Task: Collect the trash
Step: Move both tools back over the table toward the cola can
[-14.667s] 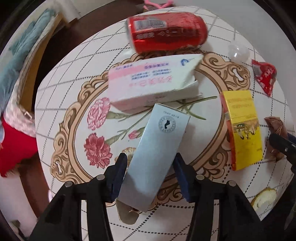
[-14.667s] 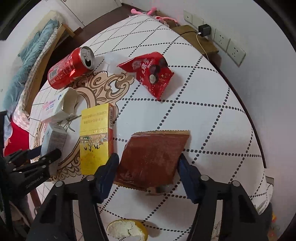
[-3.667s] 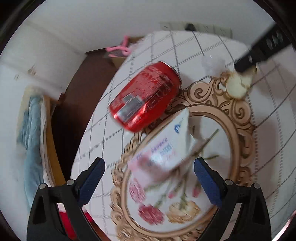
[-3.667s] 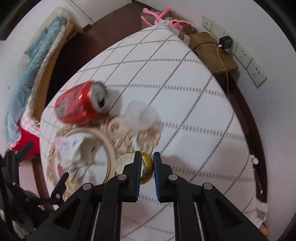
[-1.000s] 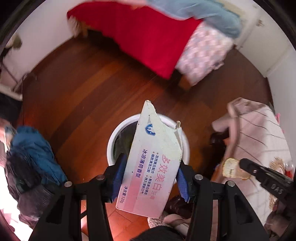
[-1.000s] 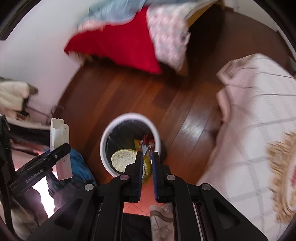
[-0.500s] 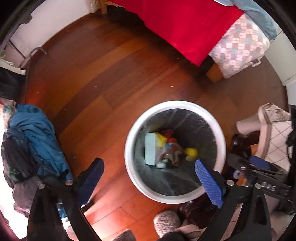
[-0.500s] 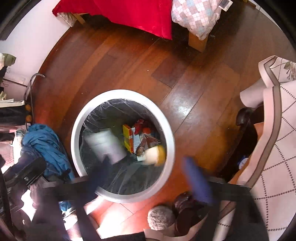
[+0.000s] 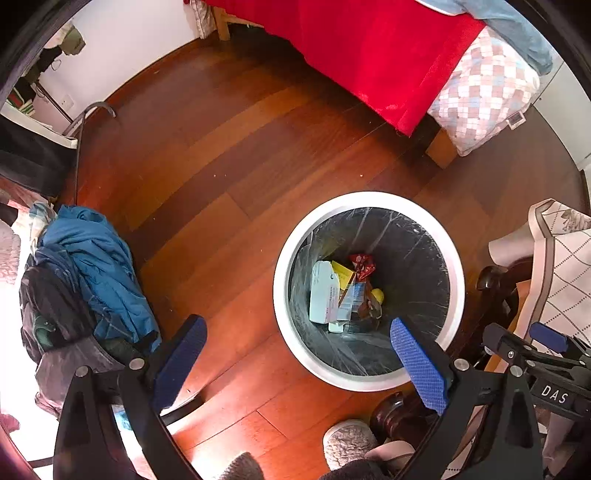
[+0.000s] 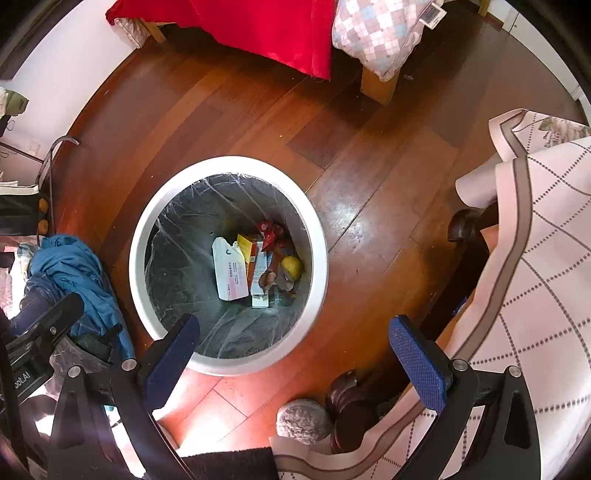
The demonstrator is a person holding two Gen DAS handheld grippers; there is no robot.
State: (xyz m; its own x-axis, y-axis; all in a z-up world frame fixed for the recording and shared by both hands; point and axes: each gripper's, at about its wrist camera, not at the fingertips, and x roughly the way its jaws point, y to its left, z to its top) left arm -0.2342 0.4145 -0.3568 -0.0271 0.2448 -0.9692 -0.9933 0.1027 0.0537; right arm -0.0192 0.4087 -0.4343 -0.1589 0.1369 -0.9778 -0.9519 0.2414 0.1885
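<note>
Clothes in a blue heap (image 9: 96, 273) lie on the wooden floor at left; left gripper (image 9: 297, 363) and right gripper (image 10: 293, 360) both hang released, holding nothing, above the white bin (image 10: 147, 221), where the white carton (image 10: 229, 275) rests among wrappers; desk cloth (image 10: 546, 258) drapes at right.

Both fisheye views look steeply down from well above the white-rimmed trash bin (image 9: 367, 376) (image 10: 147, 221) on the wooden floor (image 9: 207, 155) (image 10: 369, 184). The left wrist view has the bin right of centre, the right wrist view left of centre. Both share the bin, the red bedcover (image 9: 369, 48) (image 10: 266, 26) beyond it, and probably the same blue clothing (image 9: 96, 266) (image 10: 70, 269) beside it.
</note>
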